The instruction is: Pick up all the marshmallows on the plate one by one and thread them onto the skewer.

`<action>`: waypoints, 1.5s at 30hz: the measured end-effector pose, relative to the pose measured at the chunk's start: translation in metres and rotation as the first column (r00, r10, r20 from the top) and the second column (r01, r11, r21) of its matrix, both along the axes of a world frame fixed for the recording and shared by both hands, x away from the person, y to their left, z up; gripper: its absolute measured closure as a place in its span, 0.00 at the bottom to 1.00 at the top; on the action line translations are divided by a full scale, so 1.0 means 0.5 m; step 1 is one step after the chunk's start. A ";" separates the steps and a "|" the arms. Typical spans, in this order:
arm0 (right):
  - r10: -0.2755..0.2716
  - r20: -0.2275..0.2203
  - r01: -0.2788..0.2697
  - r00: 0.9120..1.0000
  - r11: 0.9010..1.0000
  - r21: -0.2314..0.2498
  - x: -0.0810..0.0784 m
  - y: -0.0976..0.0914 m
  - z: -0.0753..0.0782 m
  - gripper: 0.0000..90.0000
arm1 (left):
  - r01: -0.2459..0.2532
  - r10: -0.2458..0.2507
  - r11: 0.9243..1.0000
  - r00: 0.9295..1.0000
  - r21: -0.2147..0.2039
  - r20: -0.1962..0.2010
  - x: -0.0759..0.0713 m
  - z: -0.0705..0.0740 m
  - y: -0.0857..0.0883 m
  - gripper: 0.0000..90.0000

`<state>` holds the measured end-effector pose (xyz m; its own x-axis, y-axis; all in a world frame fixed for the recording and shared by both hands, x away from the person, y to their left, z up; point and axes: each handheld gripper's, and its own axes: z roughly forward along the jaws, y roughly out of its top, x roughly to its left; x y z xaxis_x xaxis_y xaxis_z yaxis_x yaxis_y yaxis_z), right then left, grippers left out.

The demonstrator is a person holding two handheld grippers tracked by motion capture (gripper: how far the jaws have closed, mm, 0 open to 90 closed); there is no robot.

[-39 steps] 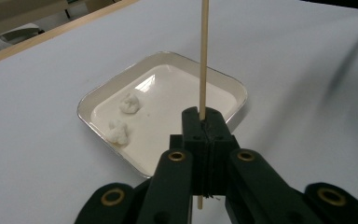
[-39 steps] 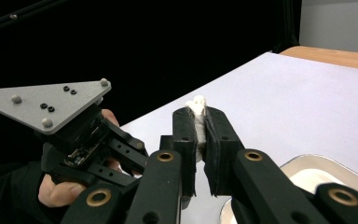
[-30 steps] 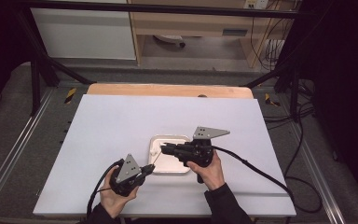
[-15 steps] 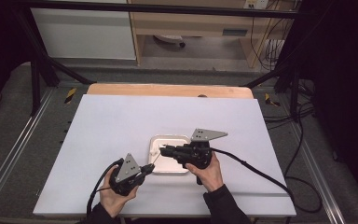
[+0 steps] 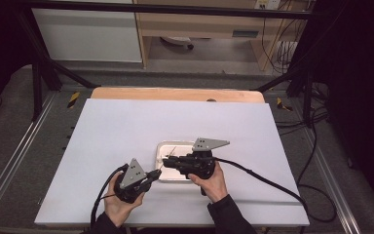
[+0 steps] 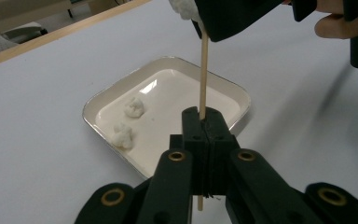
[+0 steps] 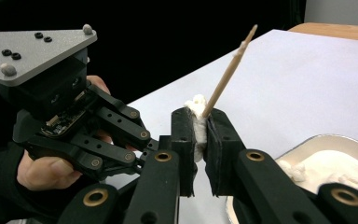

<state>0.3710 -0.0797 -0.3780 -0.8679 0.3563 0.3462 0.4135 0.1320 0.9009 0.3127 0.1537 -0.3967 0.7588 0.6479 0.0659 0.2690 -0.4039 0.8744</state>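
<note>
L gripper (image 6: 204,122) is clamped shut on a thin wooden skewer (image 6: 203,70), pinching it low on the shaft w/ a short stub poking out below the jaws; in the high view that gripper (image 5: 152,174) sits at the near-left corner of the white tray (image 5: 161,148). The skewer's long axis runs up and away from the L jaws, leaning over the tray toward the R side, and its upper part passes between the R jaws. R gripper (image 7: 199,125) is closed on a white fluffy wad (image 7: 197,116) threaded on the skewer, pads squeezing it from both sides; the pointed tip (image 7: 248,35) sticks out bare beyond the R jaws, so the wad is already partway down the shaft. In the high view the R gripper (image 5: 168,162) hangs over the tray's near half, jaws pointing toward the L one, the two close together but not touching. Key relation: wad sits on the same line as the skewer, so any slide has to go along the shaft toward the L jaws, not across, else the stick likely bends or snaps. R hand is the one on the wad; L just anchors. Two more white wads (image 6: 127,121) lie loose in the tray (image 6: 242,91), far-left part in the L gripper view, well apart from the skewer, prob next up.
</note>
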 end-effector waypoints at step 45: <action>-0.172 0.062 0.181 0.983 0.852 -0.492 0.170 0.060 -0.130 0.66 | -0.095 0.093 0.995 0.992 -0.029 -0.085 0.029 -0.017 0.075 0.99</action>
